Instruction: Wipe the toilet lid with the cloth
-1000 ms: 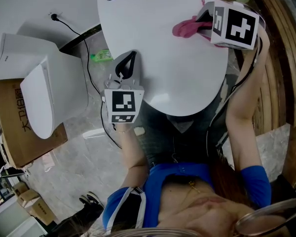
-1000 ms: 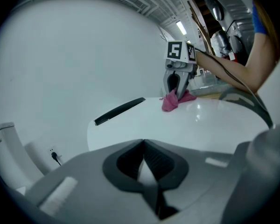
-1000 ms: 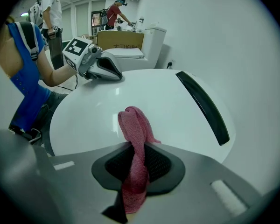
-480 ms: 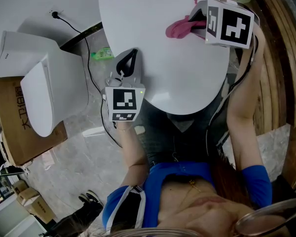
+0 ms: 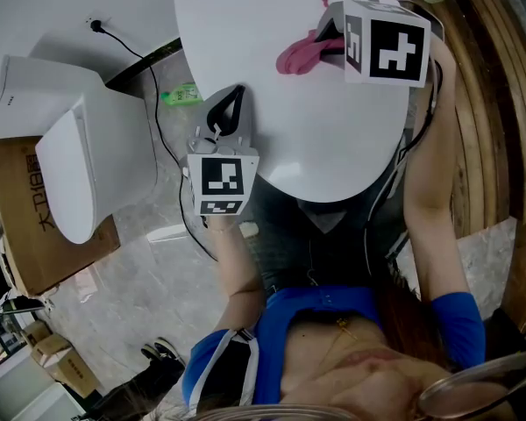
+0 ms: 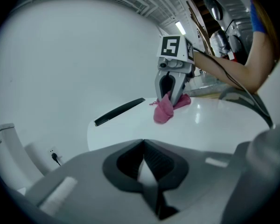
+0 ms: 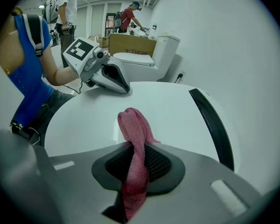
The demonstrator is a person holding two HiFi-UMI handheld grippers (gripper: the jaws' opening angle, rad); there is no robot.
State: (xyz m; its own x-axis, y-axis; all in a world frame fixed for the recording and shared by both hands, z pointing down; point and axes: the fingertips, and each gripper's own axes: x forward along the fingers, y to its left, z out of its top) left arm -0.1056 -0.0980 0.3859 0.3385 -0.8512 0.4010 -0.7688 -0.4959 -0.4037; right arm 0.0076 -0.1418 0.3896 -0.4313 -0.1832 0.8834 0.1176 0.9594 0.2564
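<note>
A broad white toilet lid (image 5: 316, 139) lies flat under both pairs of fingers and fills the middle of the head view. Well off to the left of the left fingers stands a second toilet (image 5: 70, 169), with a cardboard box (image 5: 22, 213) tucked behind it on the grey floor. The person's bare forearms reach in from below, one to each tool. The right gripper (image 7: 133, 158) is clamped tight on the pink cloth (image 7: 134, 122). The cloth runs up through the narrow slot between the fingers, and its bunched free end sticks out ahead of the tips. That end droops onto the lid's surface at the far right part of the lid. The left gripper (image 6: 143, 148) has its fingers pressed together at the tips with nothing between them. It is angled down at the lid's left rim, on it or just above, I cannot tell which. It is well apart from the cloth, which sits straight ahead of its fingers across the lid. A long black strip (image 7: 212, 120) runs along the lid's far edge, to the right of the right fingers. A small green bottle (image 5: 182, 97) lies on the floor just left of the left fingers, beside a black cable that leads up to a wall socket (image 5: 95, 29).
</note>
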